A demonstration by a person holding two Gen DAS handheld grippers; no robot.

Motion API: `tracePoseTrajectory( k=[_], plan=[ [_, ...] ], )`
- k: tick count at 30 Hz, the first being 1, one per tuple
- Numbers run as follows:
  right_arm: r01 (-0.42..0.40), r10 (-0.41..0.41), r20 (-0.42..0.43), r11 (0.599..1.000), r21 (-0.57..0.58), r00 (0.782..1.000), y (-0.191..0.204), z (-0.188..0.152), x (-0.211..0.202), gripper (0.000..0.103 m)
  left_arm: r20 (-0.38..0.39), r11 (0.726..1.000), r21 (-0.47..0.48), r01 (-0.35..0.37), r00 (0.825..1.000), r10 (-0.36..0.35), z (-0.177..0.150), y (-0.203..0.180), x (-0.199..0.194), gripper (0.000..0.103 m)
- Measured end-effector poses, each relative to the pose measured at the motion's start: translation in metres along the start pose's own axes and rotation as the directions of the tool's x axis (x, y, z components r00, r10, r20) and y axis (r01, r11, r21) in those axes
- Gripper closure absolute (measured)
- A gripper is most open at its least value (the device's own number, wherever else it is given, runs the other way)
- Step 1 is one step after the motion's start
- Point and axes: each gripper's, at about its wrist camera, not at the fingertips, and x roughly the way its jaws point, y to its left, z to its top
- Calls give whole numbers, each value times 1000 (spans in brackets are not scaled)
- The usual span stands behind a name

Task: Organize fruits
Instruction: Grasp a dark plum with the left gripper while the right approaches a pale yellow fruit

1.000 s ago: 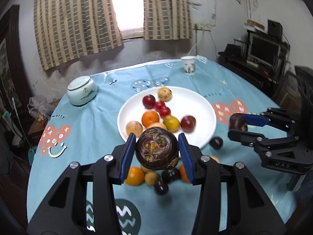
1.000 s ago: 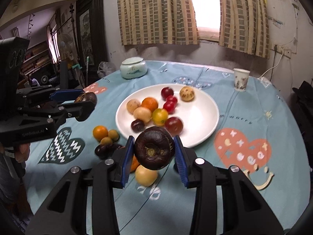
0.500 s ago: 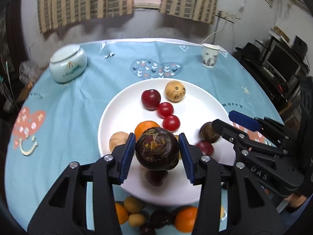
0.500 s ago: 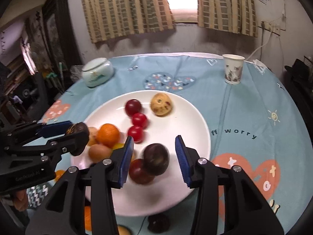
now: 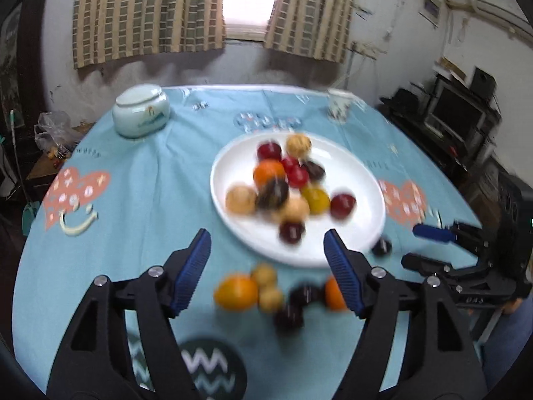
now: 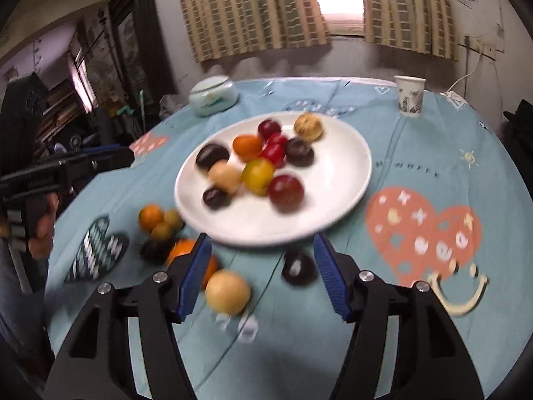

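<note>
A white plate (image 5: 363, 180) (image 6: 346, 166) holds several fruits: oranges, red plums, tan fruits and dark mangosteens (image 5: 273, 193) (image 6: 299, 151). Loose fruits lie on the blue cloth in front of it: an orange (image 5: 236, 291), small tan fruits, dark fruits, a yellow-tan fruit (image 6: 228, 291) and a dark fruit (image 6: 298, 266). My left gripper (image 5: 268, 271) is open and empty above the loose fruits. My right gripper (image 6: 263, 275) is open and empty over the plate's near edge. The views are blurred.
A pale green lidded jar (image 5: 141, 111) (image 6: 213, 98) stands at the back left of the round table. A paper cup (image 5: 338, 110) (image 6: 409, 95) stands at the back right. Dark shelves with a monitor (image 5: 456, 113) are off the table's right.
Both grippers have let go of their mangosteens, which now lie on the plate. Both have opened wide and pulled back toward the loose fruits.
</note>
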Motion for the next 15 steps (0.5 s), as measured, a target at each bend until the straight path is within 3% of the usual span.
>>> tracePoseTrajectory(
  k=[2, 5, 9, 15],
  plan=[
    [-7, 5, -27, 998, -67, 1000, 13, -20, -4, 39, -46, 996, 89, -5, 999, 9, -26, -10, -1, 31],
    [55, -62, -46, 988, -143, 997, 22, -37, -3, 39, -89, 984, 179, 17, 996, -1, -51, -25, 2, 31],
    [113, -117, -42, 991, -77, 992, 4, -32, 1, 39, -123, 979, 202, 37, 992, -13, -63, -35, 15, 33],
    [91, -92, -38, 995, -26, 995, -7, -33, 2, 39, -152, 981, 191, 30, 988, -1, -65, -34, 35, 57]
  ],
)
